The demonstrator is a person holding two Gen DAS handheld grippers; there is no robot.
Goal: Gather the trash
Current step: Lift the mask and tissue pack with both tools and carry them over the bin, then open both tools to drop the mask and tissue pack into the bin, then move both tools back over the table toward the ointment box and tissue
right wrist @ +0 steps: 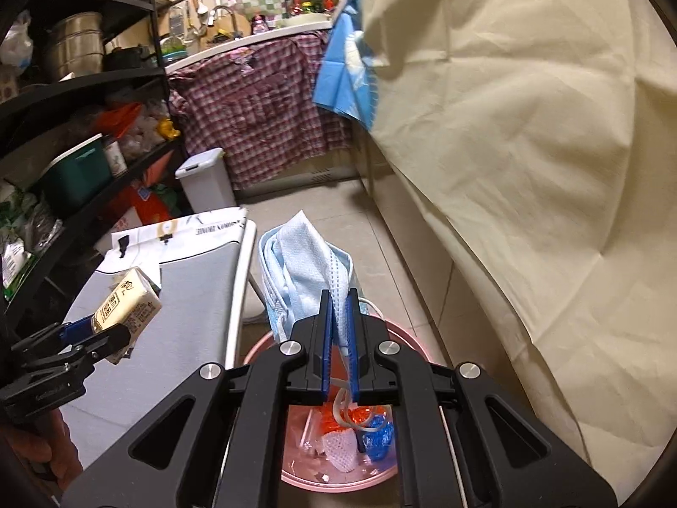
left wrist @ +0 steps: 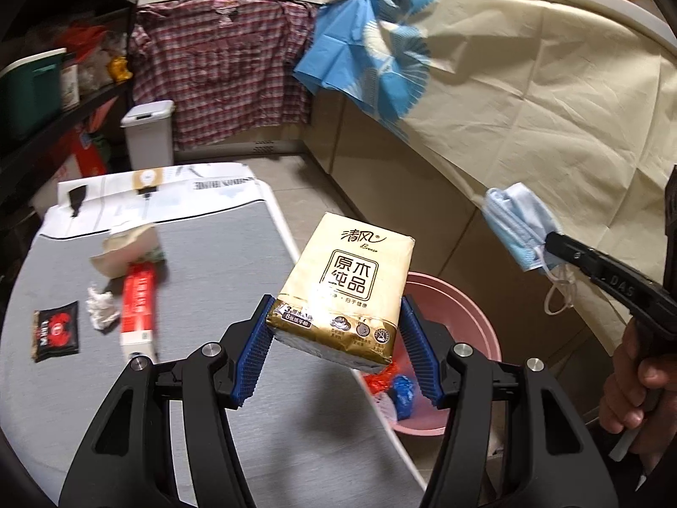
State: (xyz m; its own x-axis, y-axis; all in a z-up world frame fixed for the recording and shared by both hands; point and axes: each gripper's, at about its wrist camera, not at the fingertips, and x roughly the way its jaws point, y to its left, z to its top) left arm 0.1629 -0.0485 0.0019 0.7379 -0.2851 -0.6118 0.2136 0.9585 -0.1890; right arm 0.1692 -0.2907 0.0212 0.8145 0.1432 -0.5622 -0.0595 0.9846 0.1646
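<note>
Below the table edge, pink basin (right wrist: pixel 292 480) holds red, blue and white wrappers. Right gripper (right wrist: pixel 340 338) pinches blue face mask (right wrist: pixel 296 271) above it; left gripper (left wrist: pixel 336 349) clamps tissue pack (left wrist: pixel 347 288) near rim.

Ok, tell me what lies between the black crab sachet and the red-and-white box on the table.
A crumpled white tissue lies between the sachet and the box, seen in the left wrist view.

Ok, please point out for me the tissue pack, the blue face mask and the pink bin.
tissue pack (left wrist: pixel 345 283): left wrist view, middle of its printed front face.
blue face mask (right wrist: pixel 302 271): right wrist view, its folded cloth above the jaws.
pink bin (left wrist: pixel 461 296): left wrist view, its inner back wall.
</note>
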